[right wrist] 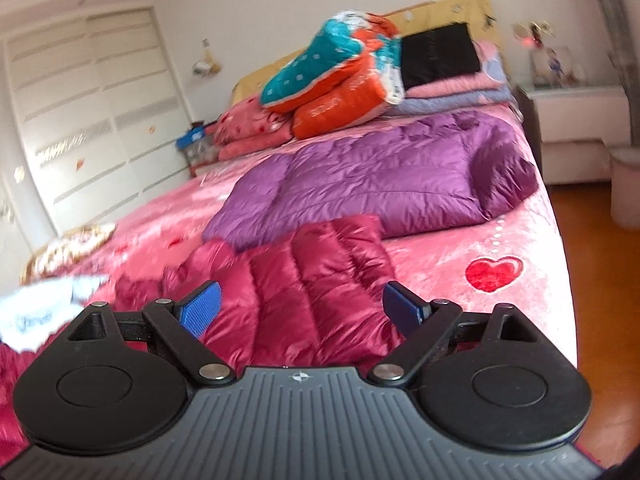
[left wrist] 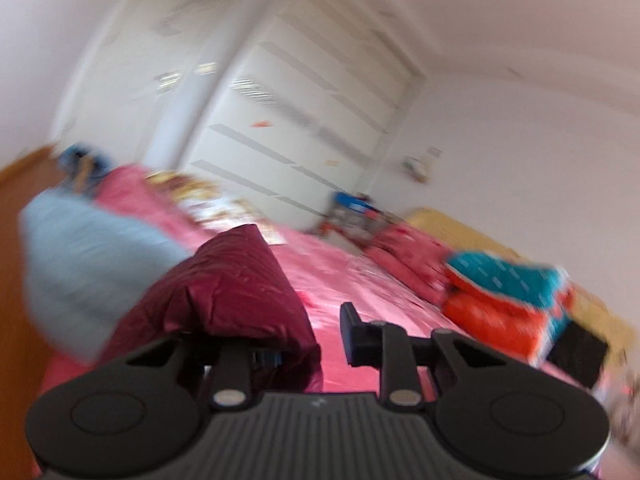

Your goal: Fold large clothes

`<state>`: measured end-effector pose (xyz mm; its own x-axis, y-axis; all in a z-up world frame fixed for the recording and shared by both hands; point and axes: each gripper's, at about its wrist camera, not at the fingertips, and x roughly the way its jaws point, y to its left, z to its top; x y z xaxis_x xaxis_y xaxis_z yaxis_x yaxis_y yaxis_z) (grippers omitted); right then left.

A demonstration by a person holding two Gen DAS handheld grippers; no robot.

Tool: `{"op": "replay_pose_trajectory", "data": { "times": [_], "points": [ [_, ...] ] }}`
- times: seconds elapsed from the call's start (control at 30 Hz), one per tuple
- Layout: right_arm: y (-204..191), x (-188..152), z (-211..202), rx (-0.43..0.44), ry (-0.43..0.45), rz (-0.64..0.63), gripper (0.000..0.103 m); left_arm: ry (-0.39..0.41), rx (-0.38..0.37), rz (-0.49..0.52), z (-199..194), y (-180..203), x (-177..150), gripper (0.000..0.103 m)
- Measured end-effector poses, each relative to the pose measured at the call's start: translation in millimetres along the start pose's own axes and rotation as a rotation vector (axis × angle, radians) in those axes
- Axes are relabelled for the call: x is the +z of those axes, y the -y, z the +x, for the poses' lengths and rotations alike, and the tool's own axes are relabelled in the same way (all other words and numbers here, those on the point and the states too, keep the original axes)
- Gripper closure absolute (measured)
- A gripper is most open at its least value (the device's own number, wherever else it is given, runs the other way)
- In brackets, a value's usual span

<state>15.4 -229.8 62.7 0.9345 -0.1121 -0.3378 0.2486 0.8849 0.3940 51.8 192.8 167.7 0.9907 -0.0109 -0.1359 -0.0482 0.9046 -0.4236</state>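
- Left claw [left wrist: 308,340]: narrow, maroon jacket [left wrist: 224,292] fold lifted over its left finger; grip unclear.
- Right claw [right wrist: 300,312]: wide, empty, over the jacket on the near bed [right wrist: 460,248].

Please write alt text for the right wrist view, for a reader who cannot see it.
The right gripper, jaws open and empty, hovers over a dark red puffer jacket on a pink bed cover. Behind it lies a purple puffer jacket, with piled bedding at the headboard.
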Motion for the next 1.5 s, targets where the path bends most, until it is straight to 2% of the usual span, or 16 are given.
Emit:
{"op": "replay_pose_trajectory", "data": {
  "times": [0.17,0.27,0.37,0.47,0.53,0.63,0.7,0.8,0.87,1.0,1.17,1.23,1.33,1.37,1.5],
  "points": [
    [23,10,8,-0.019,0.009,0.088,0.0,-0.089,-0.195,0.308,21,91,-32,0.079],
    [33,15,8,-0.027,0.018,0.128,0.0,-0.229,-0.329,0.517,32,140,-73,0.077],
    [43,18,9,-0.031,0.025,0.162,0.0,-0.395,-0.431,0.72,39,167,-121,0.072],
    [51,20,9,-0.039,0.022,0.18,0.0,-0.479,-0.465,0.865,27,171,-158,0.068],
    [54,19,8,-0.041,0.016,0.189,0.0,-0.505,-0.466,0.839,20,164,-165,0.063],
    [58,20,7,-0.036,0.002,0.201,0.0,-0.542,-0.473,0.766,11,156,-157,0.047],
    [58,20,7,-0.033,-0.003,0.204,0.0,-0.549,-0.483,0.742,-3,154,-155,0.028],
    [57,20,6,-0.032,-0.011,0.211,0.0,-0.56,-0.492,0.678,-19,147,-154,0.015],
    [57,20,7,-0.024,-0.017,0.223,0.0,-0.587,-0.486,0.627,-21,144,-158,0.009],
    [55,19,9,-0.014,-0.027,0.23,0.0,-0.638,-0.472,0.53,-28,137,-168,0.008],
    [54,19,9,-0.006,-0.03,0.215,0.0,-0.715,-0.463,0.379,-30,117,-158,0.006],
    [53,19,10,-0.001,-0.032,0.215,0.0,-0.783,-0.467,0.285,-23,108,-155,0.002],
    [53,18,12,0.002,-0.04,0.219,0.0,-0.932,-0.455,0.149,-12,96,-160,0.001],
    [52,18,12,0.004,-0.042,0.219,0.0,-0.947,-0.44,0.129,-13,94,-161,0.002],
    [51,18,13,0.012,-0.046,0.208,0.0,-0.868,-0.434,0.145,-29,93,-152,0.003]
  ]
}}
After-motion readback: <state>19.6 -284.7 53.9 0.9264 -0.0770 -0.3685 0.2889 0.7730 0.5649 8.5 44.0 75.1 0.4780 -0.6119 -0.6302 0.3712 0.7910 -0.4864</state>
